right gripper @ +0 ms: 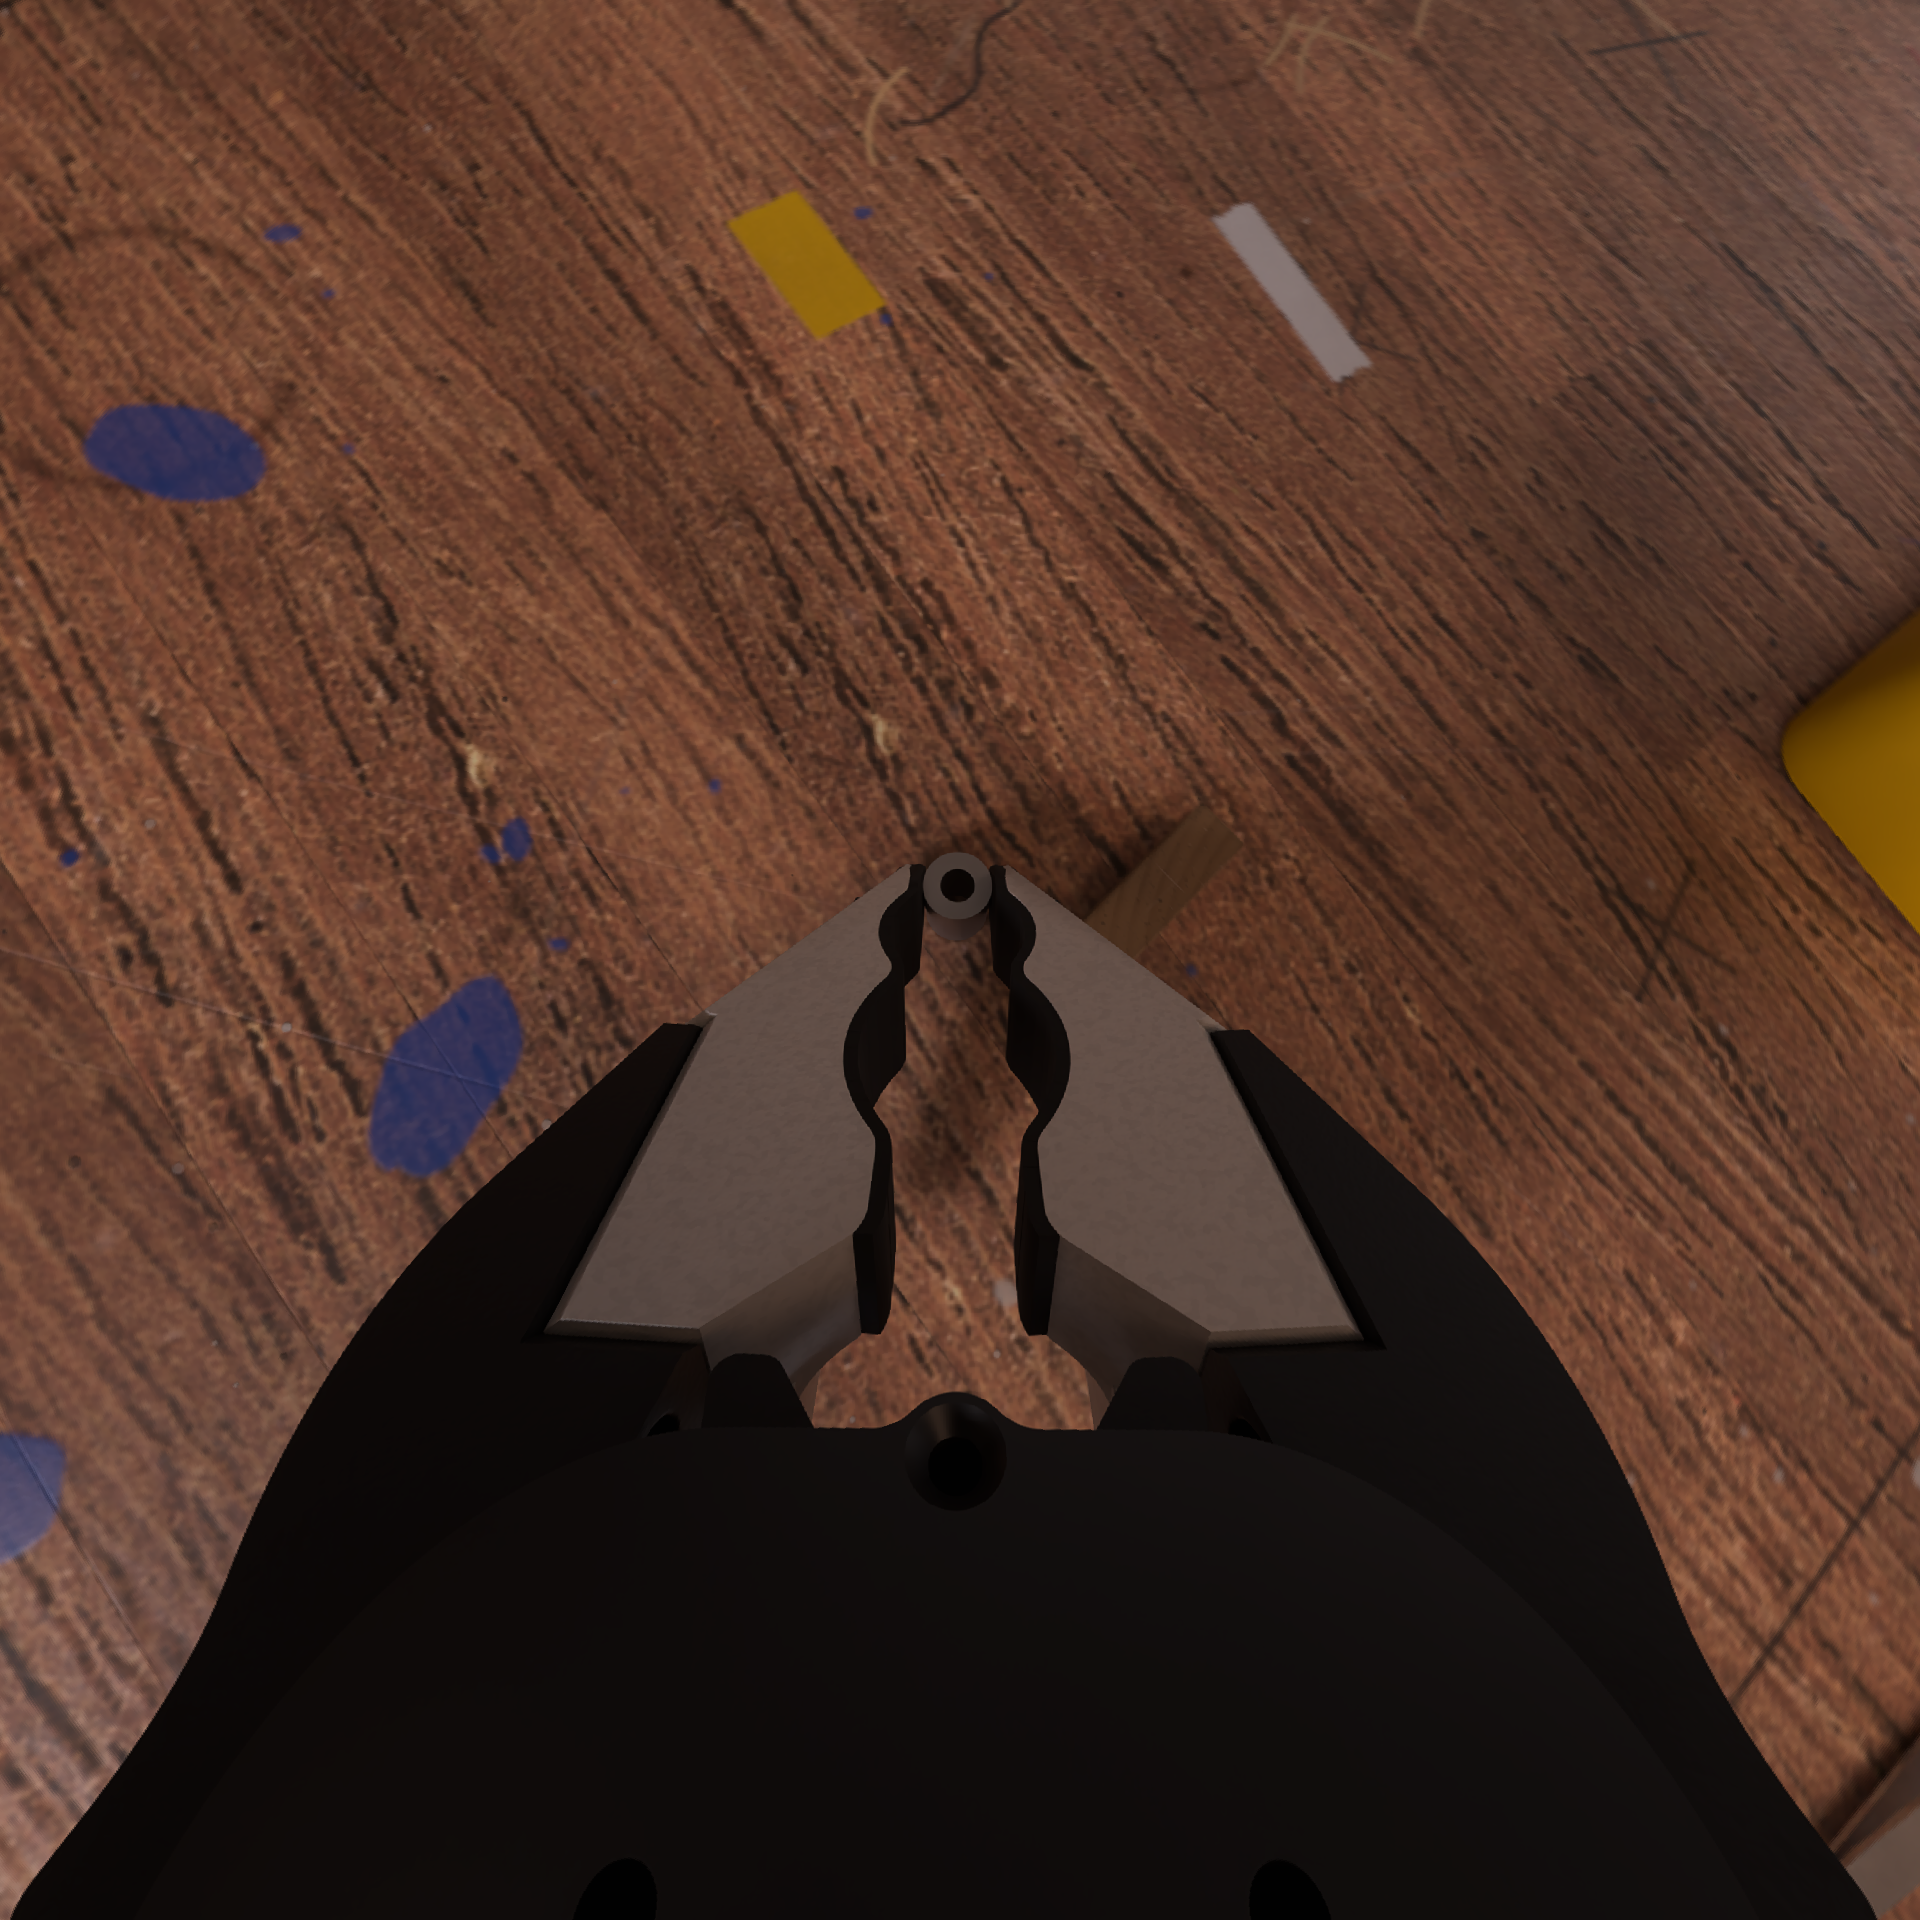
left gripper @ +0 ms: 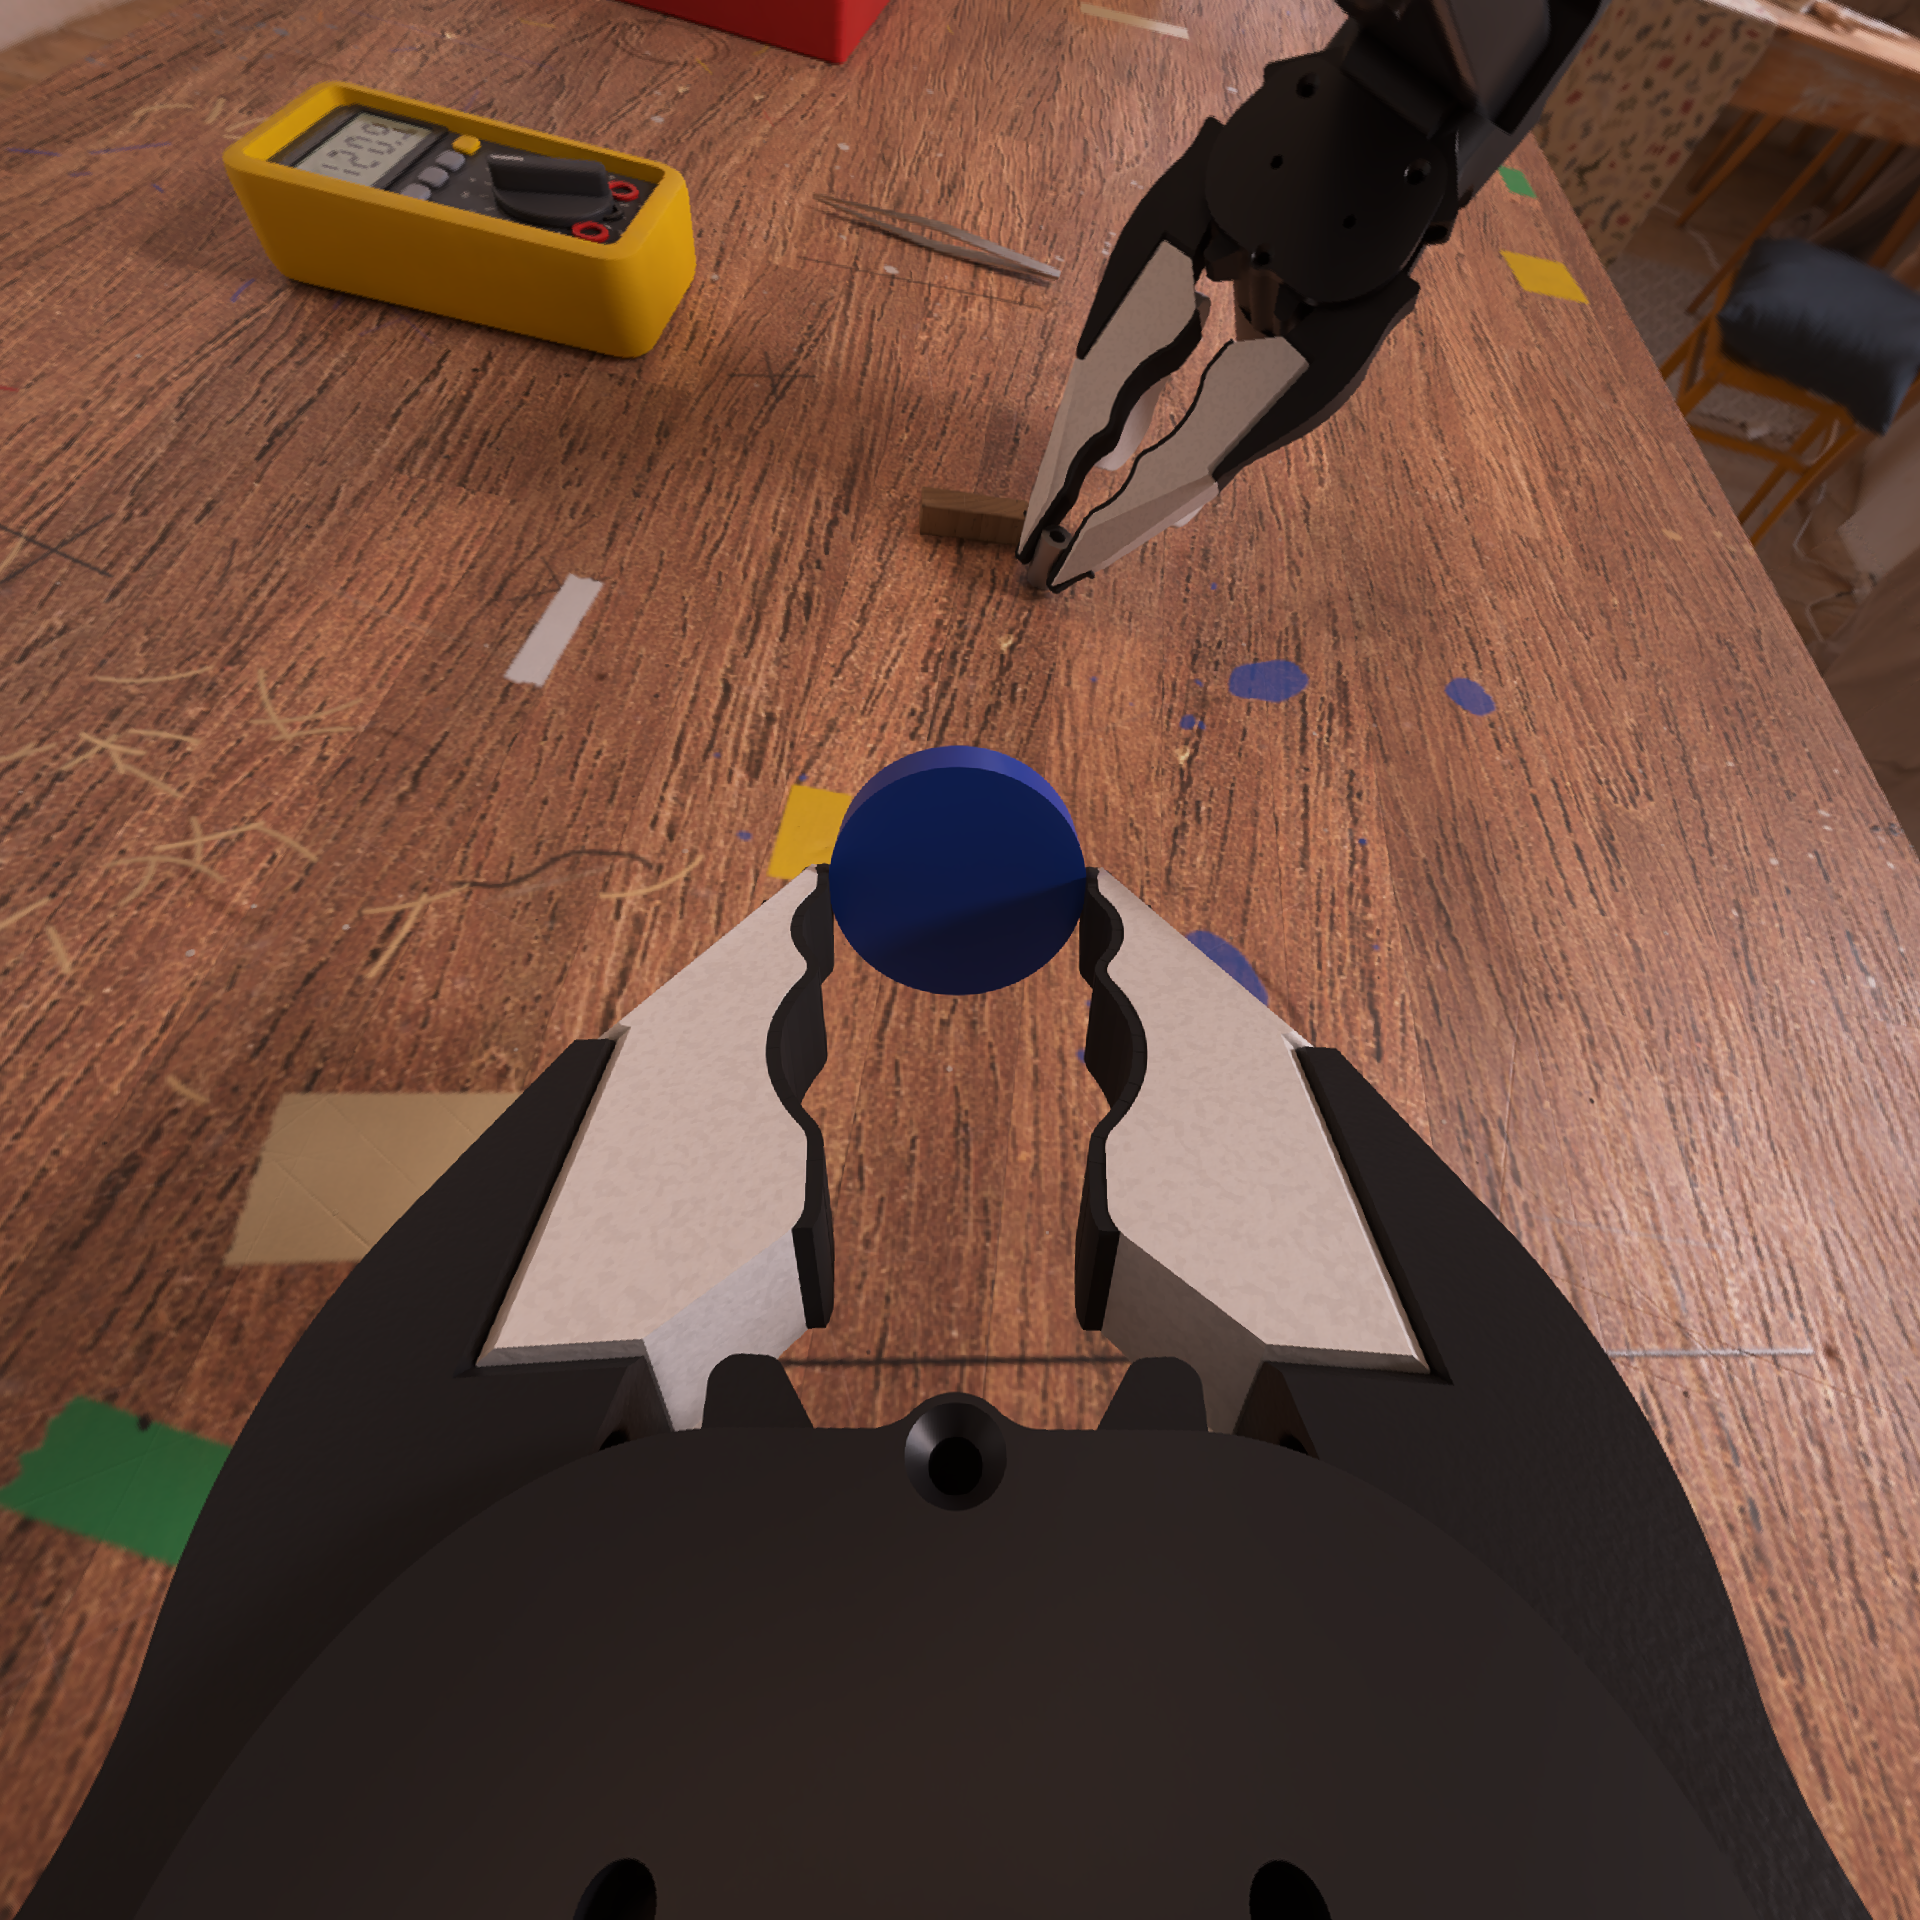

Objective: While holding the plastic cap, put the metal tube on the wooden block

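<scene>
in the left wrist view, a yellow multimeter (left gripper: pixel 457 213) sits at upper left on the wooden table (left gripper: pixel 312 623). at centre, the left gripper (left gripper: pixel 956 883) clamps the blue plastic cap (left gripper: pixel 956 871) between its fingertips. right of centre, higher up, the wooden block (left gripper: pixel 966 514) lies flat, and just beside it the right gripper (left gripper: pixel 1049 561) pinches the metal tube (left gripper: pixel 1051 542), tips close to the table. in the right wrist view the tube (right gripper: pixel 957 896) shows end-on at centre, the block (right gripper: pixel 1169 873) just right of it.

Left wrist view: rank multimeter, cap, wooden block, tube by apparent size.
1. Multimeter
2. Cap, though it is nearest the camera, so its rank is unsure
3. Wooden block
4. Tube, mostly hidden
</scene>
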### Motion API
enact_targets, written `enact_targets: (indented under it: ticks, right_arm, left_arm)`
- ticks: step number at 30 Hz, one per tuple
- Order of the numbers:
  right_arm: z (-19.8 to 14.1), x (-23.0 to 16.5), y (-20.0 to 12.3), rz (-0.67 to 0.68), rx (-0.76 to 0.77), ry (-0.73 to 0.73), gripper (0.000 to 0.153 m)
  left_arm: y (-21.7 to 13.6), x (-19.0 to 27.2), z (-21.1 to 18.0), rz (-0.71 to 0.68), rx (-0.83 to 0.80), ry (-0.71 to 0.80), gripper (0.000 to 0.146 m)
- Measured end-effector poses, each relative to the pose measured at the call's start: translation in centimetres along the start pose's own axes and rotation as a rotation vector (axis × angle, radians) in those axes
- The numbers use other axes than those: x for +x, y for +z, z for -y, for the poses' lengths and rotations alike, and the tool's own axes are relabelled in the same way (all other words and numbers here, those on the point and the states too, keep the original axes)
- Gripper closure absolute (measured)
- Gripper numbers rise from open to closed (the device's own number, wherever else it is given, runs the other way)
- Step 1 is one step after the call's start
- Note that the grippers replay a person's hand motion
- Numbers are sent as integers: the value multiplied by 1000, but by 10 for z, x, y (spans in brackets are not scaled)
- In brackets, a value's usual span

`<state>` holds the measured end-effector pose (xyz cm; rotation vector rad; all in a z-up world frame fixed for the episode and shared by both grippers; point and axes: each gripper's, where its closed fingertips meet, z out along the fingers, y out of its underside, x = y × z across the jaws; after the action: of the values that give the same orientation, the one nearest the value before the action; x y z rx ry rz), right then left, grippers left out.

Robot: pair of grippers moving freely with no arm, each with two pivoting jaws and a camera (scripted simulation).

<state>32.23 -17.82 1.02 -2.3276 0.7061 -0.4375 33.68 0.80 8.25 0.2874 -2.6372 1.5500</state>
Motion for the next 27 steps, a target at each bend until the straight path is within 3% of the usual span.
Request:
enact_targets:
  ticks: [9,17,27]
  right_arm:
    - [-2,30,-30,-188,55,272,141]
    - [11,35,-20,-297,49,458,141]
    - [7,37,-7,-287,7,451,141]
  left_arm:
    - [-4,-1,4,18,34,-14,99]
    - [-7,-4,5,41,47,-25,99]
    - [-6,-9,4,35,46,-37,99]
